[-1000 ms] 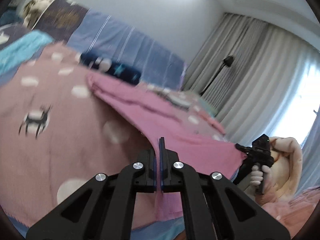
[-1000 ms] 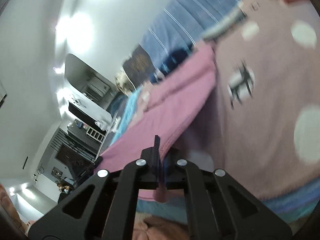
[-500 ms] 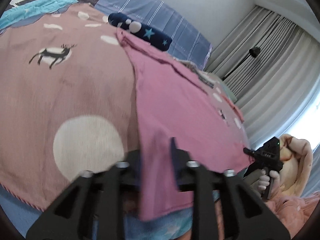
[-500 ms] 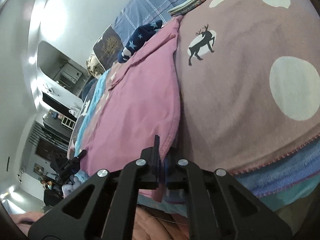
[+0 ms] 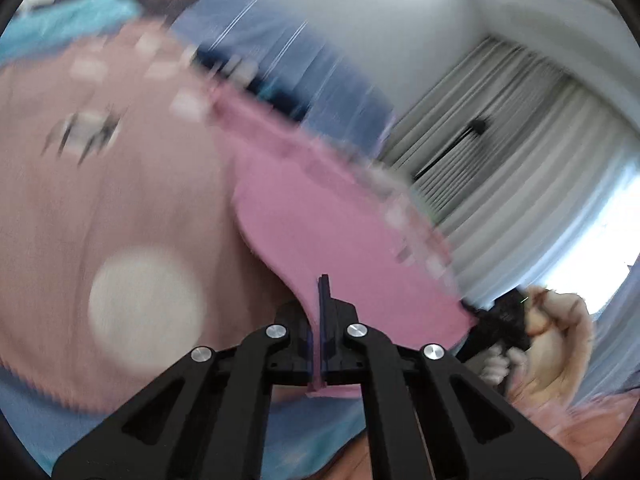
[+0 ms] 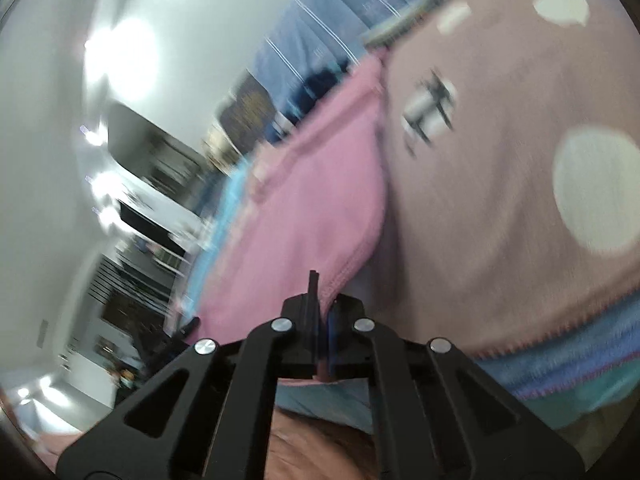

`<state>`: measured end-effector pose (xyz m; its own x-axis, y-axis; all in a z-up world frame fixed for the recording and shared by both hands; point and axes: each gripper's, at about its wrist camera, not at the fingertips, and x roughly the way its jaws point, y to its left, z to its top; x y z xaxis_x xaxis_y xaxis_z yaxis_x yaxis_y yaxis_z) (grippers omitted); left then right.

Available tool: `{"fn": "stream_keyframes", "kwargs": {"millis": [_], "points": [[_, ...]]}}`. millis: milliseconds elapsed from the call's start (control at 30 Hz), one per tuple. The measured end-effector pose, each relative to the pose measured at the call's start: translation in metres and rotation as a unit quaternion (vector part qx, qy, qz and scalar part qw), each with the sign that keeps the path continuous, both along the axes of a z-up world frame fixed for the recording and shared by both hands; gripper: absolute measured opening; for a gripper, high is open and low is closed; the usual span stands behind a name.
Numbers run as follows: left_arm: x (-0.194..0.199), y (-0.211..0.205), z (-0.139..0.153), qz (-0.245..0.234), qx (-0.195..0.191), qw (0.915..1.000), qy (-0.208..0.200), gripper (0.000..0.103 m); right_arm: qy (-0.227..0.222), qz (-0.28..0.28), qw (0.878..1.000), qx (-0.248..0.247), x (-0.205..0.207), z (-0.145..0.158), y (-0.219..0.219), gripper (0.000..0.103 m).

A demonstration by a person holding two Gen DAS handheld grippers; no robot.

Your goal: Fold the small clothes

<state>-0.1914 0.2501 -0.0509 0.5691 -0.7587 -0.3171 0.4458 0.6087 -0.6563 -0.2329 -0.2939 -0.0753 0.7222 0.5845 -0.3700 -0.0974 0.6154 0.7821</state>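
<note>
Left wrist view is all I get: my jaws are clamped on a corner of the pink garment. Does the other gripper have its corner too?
Observer: Yes. In the right wrist view the right gripper is shut on the pink garment, on its stitched hem corner.
Operator: What lies beside the garment on that side?
Observer: A dusty pink blanket with white dots and a deer print, directly next to the garment's edge.
Operator: Anything under that blanket near the bed's edge?
Observer: Blue and teal bedding shows below the blanket's stitched border.
</note>
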Motion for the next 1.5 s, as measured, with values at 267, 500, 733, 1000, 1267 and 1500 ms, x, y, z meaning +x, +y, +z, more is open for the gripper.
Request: {"fn": "stream_keyframes", "kwargs": {"millis": [267,500,733,1000,1267,1500], "points": [[-0.036,-0.014,0.087,-0.009,-0.027,0.9912,-0.129,0.001,-0.127,0.001,0.992,-0.005,-0.033,0.086,0.009,0.003],[-0.044,-0.018,0.105,0.024,0.02,0.9866,-0.16,0.002,-0.15,-0.075,0.973,-0.159,-0.06,0.122,0.009,0.003],[0.04,-0.039,0.079,0.052,0.05,0.9946,-0.074,0.002,-0.1,-0.069,0.985,-0.119,0.022,0.095,0.003,0.003],[0.132,-0.066,0.1,0.053,0.09,0.9914,-0.08,0.002,-0.077,-0.076,0.983,-0.145,0.123,0.104,-0.004,0.003],[0.256,-0.087,0.08,0.091,0.175,0.9797,-0.039,0.003,-0.039,-0.093,0.977,-0.186,0.256,0.087,-0.017,0.006],[0.315,-0.082,-0.011,0.109,0.226,0.964,0.087,0.011,0.088,-0.054,0.976,-0.194,0.333,-0.006,-0.02,0.013]]}}
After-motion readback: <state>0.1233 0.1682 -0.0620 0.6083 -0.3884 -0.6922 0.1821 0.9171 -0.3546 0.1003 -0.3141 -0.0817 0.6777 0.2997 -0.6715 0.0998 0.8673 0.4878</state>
